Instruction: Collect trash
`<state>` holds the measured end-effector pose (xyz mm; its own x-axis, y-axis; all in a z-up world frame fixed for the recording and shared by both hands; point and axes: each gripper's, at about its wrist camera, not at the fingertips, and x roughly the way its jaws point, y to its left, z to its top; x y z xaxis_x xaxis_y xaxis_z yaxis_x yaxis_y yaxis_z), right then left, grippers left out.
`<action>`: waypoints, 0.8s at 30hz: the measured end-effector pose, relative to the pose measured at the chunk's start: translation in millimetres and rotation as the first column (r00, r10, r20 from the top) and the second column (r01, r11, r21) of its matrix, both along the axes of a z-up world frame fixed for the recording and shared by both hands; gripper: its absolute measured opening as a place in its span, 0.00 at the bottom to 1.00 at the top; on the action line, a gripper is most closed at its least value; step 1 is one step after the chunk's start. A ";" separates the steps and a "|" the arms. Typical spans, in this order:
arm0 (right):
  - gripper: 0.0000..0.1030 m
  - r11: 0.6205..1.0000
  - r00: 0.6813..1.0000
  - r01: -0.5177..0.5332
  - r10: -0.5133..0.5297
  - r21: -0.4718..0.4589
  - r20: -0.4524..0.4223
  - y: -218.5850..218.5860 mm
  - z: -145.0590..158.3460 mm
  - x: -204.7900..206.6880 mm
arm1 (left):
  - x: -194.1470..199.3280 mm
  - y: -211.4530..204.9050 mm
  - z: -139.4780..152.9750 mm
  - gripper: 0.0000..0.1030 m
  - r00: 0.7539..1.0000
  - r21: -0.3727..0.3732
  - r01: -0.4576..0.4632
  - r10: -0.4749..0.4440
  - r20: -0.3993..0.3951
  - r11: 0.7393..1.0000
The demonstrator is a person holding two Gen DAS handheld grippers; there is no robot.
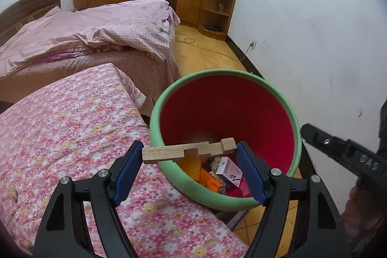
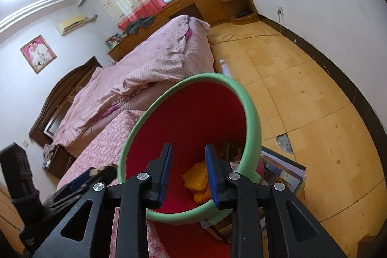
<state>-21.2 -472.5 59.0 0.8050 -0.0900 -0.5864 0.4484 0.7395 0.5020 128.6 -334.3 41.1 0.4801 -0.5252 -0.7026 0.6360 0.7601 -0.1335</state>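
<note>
1. Left wrist view: our left gripper [image 1: 189, 156] holds a notched wooden block [image 1: 189, 152] endwise between its blue pads, jaws spread wide to fit its length.
2. Block's long axis runs 9-to-3 across the frame. Its right part hangs over the mouth of the trash bin [image 1: 287, 110]; its left end sits over the bin's green rim at 9 o'clock, with the floral quilt [image 1: 60, 132] beyond it.
3. Bin opening lies at 12–1 o'clock from the gripper, directly ahead and below. Our read: a small push toward 1 o'clock puts the whole block over the mouth before release.
4. Right wrist view: our right gripper [image 2: 188, 171] is empty, pads partly apart, aimed into the bin [image 2: 251, 113] over its near rim. Yellow mesh trash [image 2: 197, 181] lies between the pads' line of sight, not gripped.
5. Left hand is the one carrying; right is beside it at 3 o'clock in the left view.
6. Writing: white box [image 1: 228, 172] in the bin shows a barcode and a dark "N"-like mark; unreadable otherwise. Right gripper's body shows "DAS"-like scrawl.
</note>
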 end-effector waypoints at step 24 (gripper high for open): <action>0.48 0.998 0.998 -0.052 0.052 -0.018 0.018 32.6 24.2 -13.2 | -22.5 46.3 31.1 0.85 0.997 -0.043 -0.077 0.078 0.019 0.996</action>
